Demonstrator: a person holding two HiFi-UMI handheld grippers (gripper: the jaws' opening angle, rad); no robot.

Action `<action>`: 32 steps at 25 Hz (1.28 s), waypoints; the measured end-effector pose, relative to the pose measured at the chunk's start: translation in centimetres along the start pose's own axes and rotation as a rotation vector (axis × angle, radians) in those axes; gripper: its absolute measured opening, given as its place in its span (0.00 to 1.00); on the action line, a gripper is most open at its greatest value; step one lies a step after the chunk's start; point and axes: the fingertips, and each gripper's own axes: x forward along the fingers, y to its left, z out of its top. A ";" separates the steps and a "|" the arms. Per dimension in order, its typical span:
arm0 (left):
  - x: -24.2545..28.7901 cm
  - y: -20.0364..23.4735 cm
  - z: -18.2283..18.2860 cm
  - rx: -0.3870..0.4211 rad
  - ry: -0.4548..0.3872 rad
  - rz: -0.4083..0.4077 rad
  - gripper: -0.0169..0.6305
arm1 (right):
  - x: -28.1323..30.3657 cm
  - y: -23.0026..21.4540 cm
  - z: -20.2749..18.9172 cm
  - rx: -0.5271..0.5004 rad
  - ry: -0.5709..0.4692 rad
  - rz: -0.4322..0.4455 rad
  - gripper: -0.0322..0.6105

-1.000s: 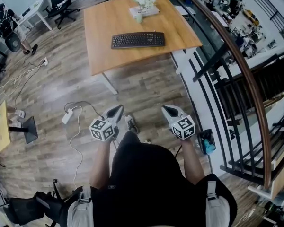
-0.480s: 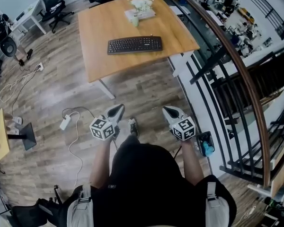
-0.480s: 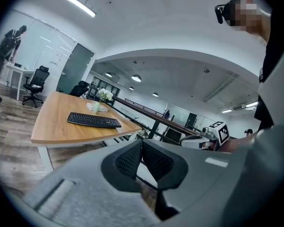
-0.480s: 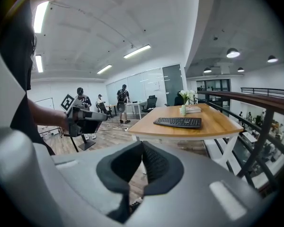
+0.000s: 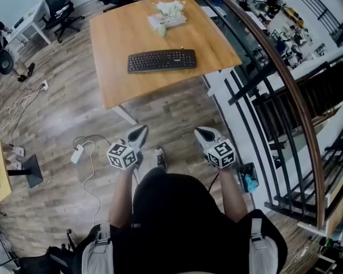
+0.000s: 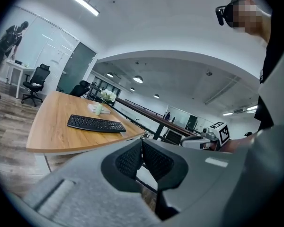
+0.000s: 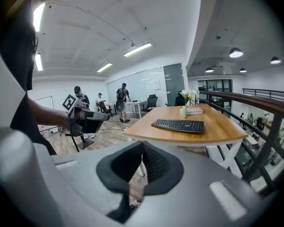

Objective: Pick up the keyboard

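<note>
A black keyboard (image 5: 162, 60) lies near the front of a wooden table (image 5: 120, 79); it also shows as the keyboard (image 6: 96, 124) in the left gripper view and the keyboard (image 7: 178, 125) in the right gripper view. My left gripper (image 5: 140, 133) and right gripper (image 5: 202, 133) are held side by side over the floor, well short of the table. Both are shut, jaws meeting with nothing between them, as seen at the left gripper (image 6: 141, 149) and the right gripper (image 7: 142, 154).
A small vase of white flowers on a book (image 5: 170, 14) stands at the table's far side. A black stair railing with a wooden handrail (image 5: 274, 90) runs along the right. A power strip and cable (image 5: 79, 152) lie on the floor at left. Office chairs (image 5: 58, 4) stand beyond.
The table and keyboard have drawn nearer and lower in the head view as I walk toward them. Both grippers stay shut and keep their place in front of my body.
</note>
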 end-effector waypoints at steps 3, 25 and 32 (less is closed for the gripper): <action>1.0 1.3 0.3 -0.009 0.003 -0.004 0.05 | 1.3 -1.1 0.6 -0.002 0.007 -0.004 0.05; 8.7 6.6 4.8 0.024 0.061 -0.109 0.05 | 5.9 -7.1 3.0 0.073 -0.003 -0.121 0.05; 9.0 10.2 6.3 0.016 0.056 -0.104 0.05 | 9.3 -7.3 4.6 0.062 -0.001 -0.121 0.05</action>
